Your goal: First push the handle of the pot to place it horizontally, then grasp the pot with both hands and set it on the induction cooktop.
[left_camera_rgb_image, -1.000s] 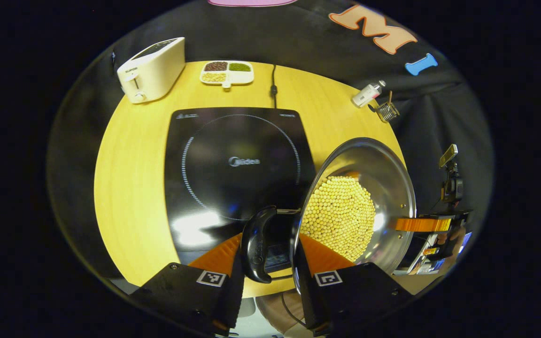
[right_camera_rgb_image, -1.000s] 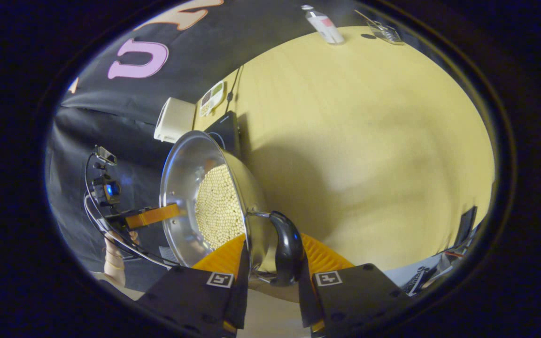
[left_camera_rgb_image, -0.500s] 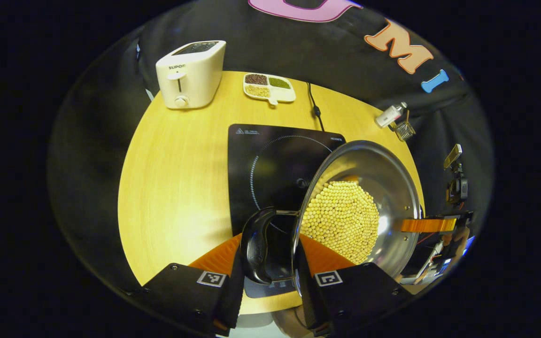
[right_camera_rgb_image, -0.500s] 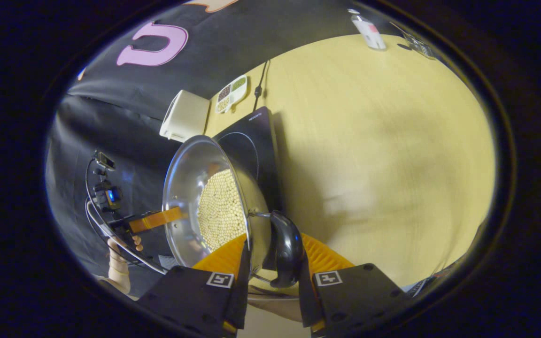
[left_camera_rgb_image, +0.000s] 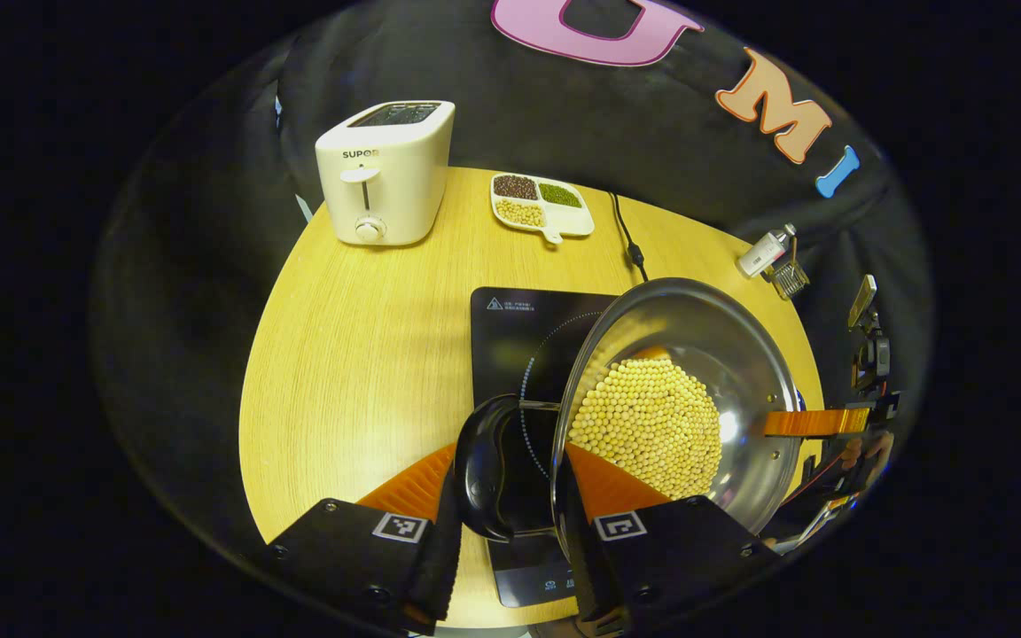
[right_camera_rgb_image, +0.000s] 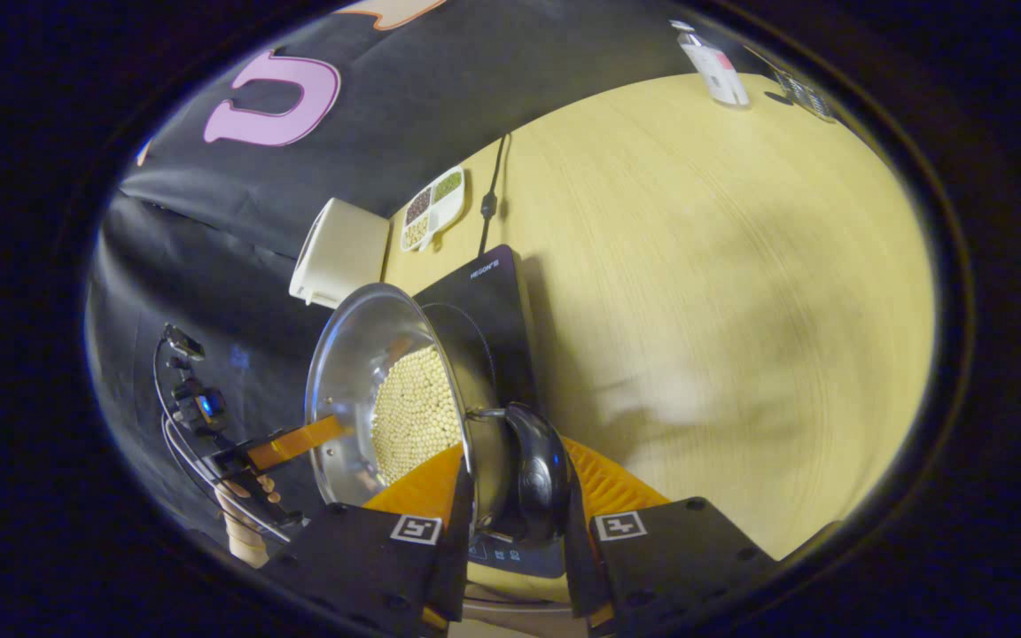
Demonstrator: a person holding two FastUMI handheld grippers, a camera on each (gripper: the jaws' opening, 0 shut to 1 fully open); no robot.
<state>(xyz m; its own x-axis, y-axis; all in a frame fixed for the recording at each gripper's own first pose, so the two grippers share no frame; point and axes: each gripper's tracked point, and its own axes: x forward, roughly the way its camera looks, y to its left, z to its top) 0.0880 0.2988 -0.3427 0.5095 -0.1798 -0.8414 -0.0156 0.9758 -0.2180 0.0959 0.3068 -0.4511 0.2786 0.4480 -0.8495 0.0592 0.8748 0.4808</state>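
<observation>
A steel pot (left_camera_rgb_image: 741,354) holding yellow beans (left_camera_rgb_image: 648,421) hangs over the right half of the black induction cooktop (left_camera_rgb_image: 519,328). My left gripper (left_camera_rgb_image: 502,496) is shut on one black side handle (left_camera_rgb_image: 484,470). In the right gripper view, my right gripper (right_camera_rgb_image: 515,505) is shut on the opposite black handle (right_camera_rgb_image: 533,474) of the pot (right_camera_rgb_image: 351,354), with the cooktop (right_camera_rgb_image: 484,292) beneath it. Each view shows the other gripper at the pot's far rim, the right gripper (left_camera_rgb_image: 816,423) and the left gripper (right_camera_rgb_image: 293,441). Whether the pot's base touches the glass is hidden.
On the round wooden table (left_camera_rgb_image: 360,354), a white toaster (left_camera_rgb_image: 386,173) and a divided dish of beans (left_camera_rgb_image: 541,206) stand at the back. The cooktop's cable (left_camera_rgb_image: 626,239) runs to the rear. A small bottle (left_camera_rgb_image: 763,252) and a wire holder sit at the far right edge.
Both grippers have carried the pot sideways across the table until it is over the cooktop, and lowered it toward the table. Both have kept hold of the handles.
</observation>
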